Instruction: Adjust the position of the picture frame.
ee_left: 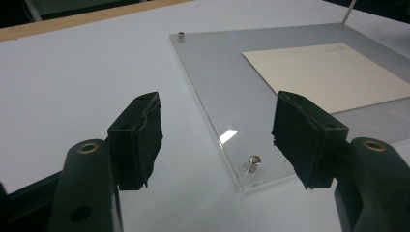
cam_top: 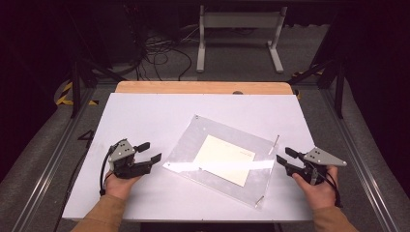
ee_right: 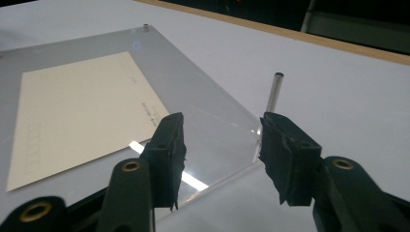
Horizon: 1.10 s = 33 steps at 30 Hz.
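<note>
— Two clear acrylic sheets, by the look of it, stacked as one clear panel (cam_top: pixel 220 157) with a cream paper card (cam_top: pixel 224 159) sandwiched inside. Where does it lie?

— Flat on the white worktop (cam_top: pixel 145 116), turned at an angle, roughly in the middle between both hands.

— What marks the corners?

— Short metal studs: one near stud (ee_left: pixel 254 164) at the corner close to the left gripper (cam_top: pixel 149 152), another far stud (ee_left: pixel 182 36) further along that edge. A taller metal post (ee_right: pixel 274 92) stands upright at the corner just ahead of the right gripper (cam_top: pixel 285 156).

— Are the grippers holding anything?

— No. Each has its jaws parted with nothing between the pads; the left one sits just beside the panel's left corner, the right one just off the right corner, neither touching it.

— Anything in the way?

— Nothing lies between either gripper and the panel. Beyond the worktop runs a wooden edge (cam_top: pixel 203 87), then a white frame stand (cam_top: pixel 240 36) and loose cables (cam_top: pixel 159 53) on the floor.

— Any writing?

— A small printed line along the card's edge, too small to read.
</note>
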Available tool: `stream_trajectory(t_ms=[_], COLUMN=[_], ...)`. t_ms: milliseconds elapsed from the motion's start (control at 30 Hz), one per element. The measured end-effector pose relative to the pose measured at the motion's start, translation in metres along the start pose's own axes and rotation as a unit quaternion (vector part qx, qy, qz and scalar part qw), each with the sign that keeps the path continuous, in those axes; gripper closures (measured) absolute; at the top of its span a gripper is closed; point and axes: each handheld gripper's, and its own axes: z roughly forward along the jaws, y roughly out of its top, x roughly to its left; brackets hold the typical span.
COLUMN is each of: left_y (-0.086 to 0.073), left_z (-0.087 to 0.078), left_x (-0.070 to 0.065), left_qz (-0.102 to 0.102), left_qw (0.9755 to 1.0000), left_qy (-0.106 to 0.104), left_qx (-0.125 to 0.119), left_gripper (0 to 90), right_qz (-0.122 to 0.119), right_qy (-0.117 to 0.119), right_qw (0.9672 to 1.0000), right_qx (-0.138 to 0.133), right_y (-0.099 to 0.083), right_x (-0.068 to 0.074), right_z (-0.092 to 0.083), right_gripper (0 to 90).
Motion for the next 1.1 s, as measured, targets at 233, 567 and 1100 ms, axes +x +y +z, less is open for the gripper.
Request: stream_trajectory(t_ms=[233,567,1100], left_y=[-0.002,-0.004,-0.014], left_z=[-0.003,-0.005,-0.020], left_x=[0.002,0.003,0.004], left_qz=[-0.001,-0.002,-0.016], left_qw=[1.0000,1.0000,0.9997], left_qy=[0.001,0.001,0.016], left_qx=[-0.002,0.001,0.003], left_gripper=[34.9,34.9,34.8], right_qz=[0.017,0.025,0.001], right_qy=[-0.010,-0.025,-0.036], right_qw=[0.9989,0.9968,0.9956], right_qx=[0.043,0.072,0.086], right_y=[0.006,0.013,0.026], right_x=[-0.014,-0.023,-0.025], right_z=[0.025,0.051,0.060], right_gripper=[64.4,73.4,85.2])
